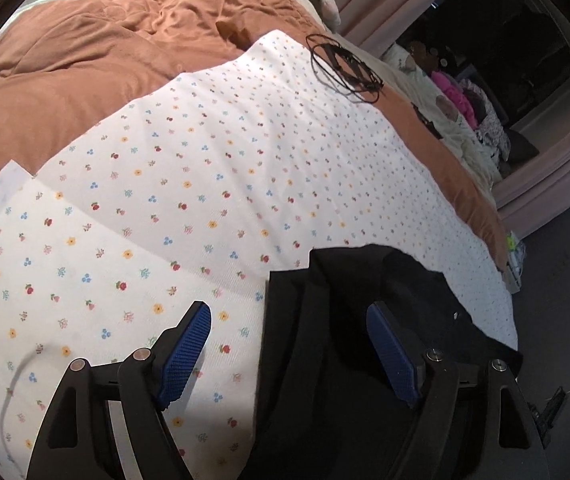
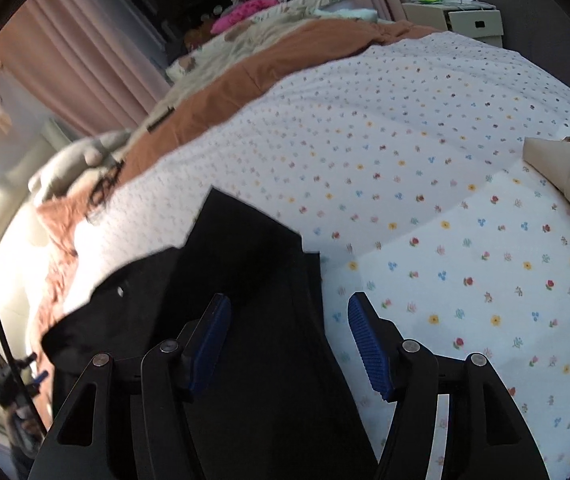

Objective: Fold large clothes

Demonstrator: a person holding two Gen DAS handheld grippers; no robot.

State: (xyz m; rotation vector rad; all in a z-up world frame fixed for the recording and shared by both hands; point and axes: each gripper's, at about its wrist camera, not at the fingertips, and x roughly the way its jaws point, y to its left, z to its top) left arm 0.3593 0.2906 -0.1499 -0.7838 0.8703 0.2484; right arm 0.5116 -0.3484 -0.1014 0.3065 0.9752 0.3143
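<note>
Both claws are seen with jaws apart and nothing pinched between the blue pads. Left claw (image 1: 289, 344) hangs over the edge of a black garment (image 1: 365, 320), which lies flat on the flowered sheet (image 1: 205, 160) of the bed: one pad is over bare sheet, the other over the black cloth. Right claw (image 2: 289, 340) mirrors this, with its left pad over the black garment (image 2: 245, 260) and its right pad over the flowered sheet (image 2: 445, 200). The garment is thus found directly beneath and ahead of both claws, already laid in layers with straight, stepped edges beyond the fingertips.

The cloth is judged soft, limp and fairly light, with no stiffness to hold a shape once lifted; it can be expected to sag and drape between the two holds. A small pale button or rivet is seen near its outer edge. Hold is best taken at the corners or along a folded edge, all layers being pinched together, so that none slips out.
</note>
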